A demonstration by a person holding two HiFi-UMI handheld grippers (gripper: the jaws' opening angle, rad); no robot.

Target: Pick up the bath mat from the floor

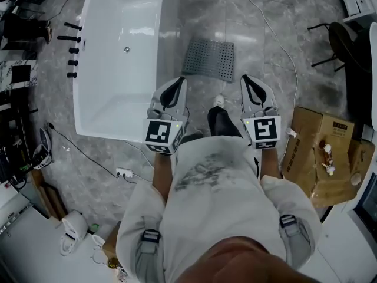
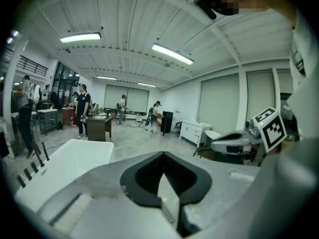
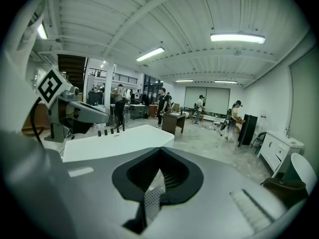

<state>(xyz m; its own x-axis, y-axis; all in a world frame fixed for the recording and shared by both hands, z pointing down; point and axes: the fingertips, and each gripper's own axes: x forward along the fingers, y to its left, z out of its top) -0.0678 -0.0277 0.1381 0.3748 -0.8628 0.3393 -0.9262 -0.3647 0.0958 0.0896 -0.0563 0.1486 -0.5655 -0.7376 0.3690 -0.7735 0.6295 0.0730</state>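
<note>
The bath mat [image 1: 208, 59], a grey perforated rectangle, lies flat on the stone floor right of the bathtub. I hold both grippers side by side in front of my body, high above the floor, pointing toward the mat. The left gripper [image 1: 179, 80] is shut with nothing in it, and so is the right gripper [image 1: 246, 78]. In the left gripper view the closed jaws [image 2: 162, 153] frame a sliver of perforated mat [image 2: 168, 214] below. The right gripper view shows the same: jaws together [image 3: 160, 148], with a strip of mat [image 3: 151, 199] seen under them.
A white bathtub [image 1: 123, 58] stands at the left with black fittings on its rim. A cardboard box [image 1: 321, 152] sits at the right, and a dark chair [image 1: 347, 40] behind it. A white cable [image 1: 277, 37] runs past the mat. A power strip [image 1: 123, 173] lies near my feet [image 1: 218, 101].
</note>
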